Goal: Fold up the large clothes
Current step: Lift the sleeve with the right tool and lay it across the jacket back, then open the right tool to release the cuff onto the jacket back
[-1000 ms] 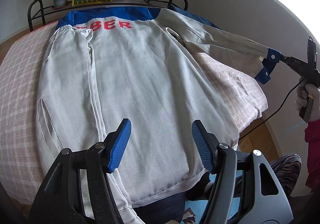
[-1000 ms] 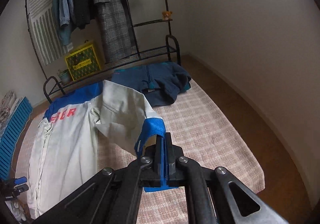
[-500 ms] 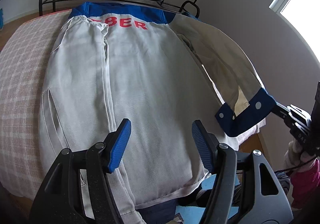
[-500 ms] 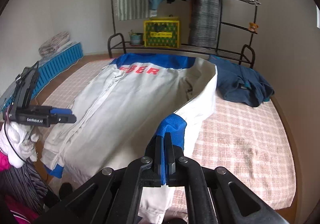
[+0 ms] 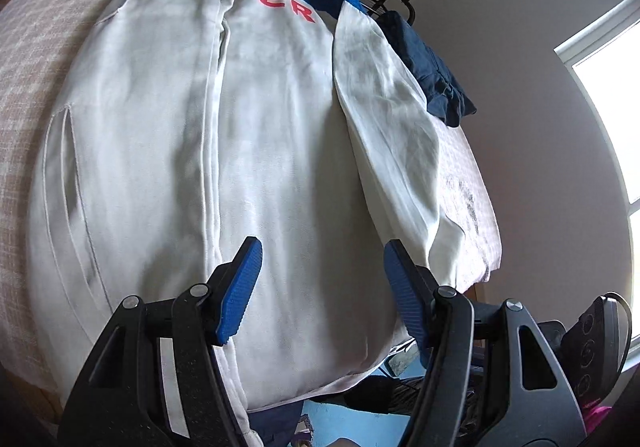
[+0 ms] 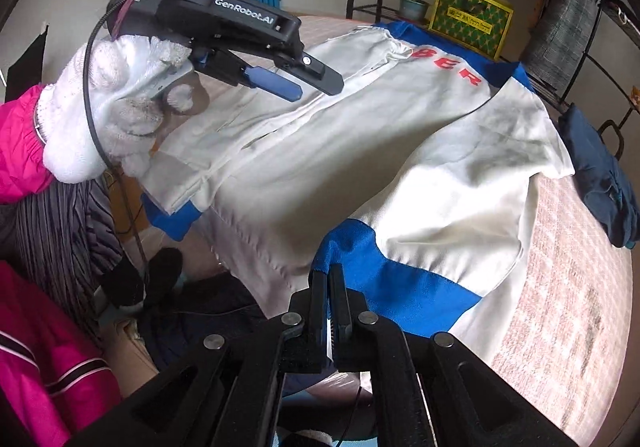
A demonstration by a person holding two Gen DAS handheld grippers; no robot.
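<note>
A white jacket (image 5: 272,127) with a blue yoke and red letters lies back-up on the bed. Its right sleeve (image 6: 460,183) is folded down along the jacket's right side (image 5: 384,107). The sleeve's blue cuff (image 6: 400,279) rests near the hem. My right gripper (image 6: 329,275) sits at the cuff's corner; its jaws are opening, with a thin gap showing between the pads. My left gripper (image 5: 320,245) hovers open over the jacket's hem with nothing between its fingers. From the right wrist it shows as the left gripper (image 6: 316,89) in a white-gloved hand (image 6: 112,107). The other sleeve's blue cuff (image 6: 172,219) lies at the hem's left corner.
A dark blue garment (image 6: 600,175) lies crumpled on the checked bed cover (image 6: 568,307), to the jacket's right and further back. Behind the bed stands a black rack with a yellow box (image 6: 470,19) and hanging clothes. The person's pink sleeve (image 6: 20,143) is at the bed's near edge.
My right gripper swung the stretched-out sleeve in from the right and laid it down along the jacket; a gap now shows between its pads. My left gripper sank slightly and rolled.
</note>
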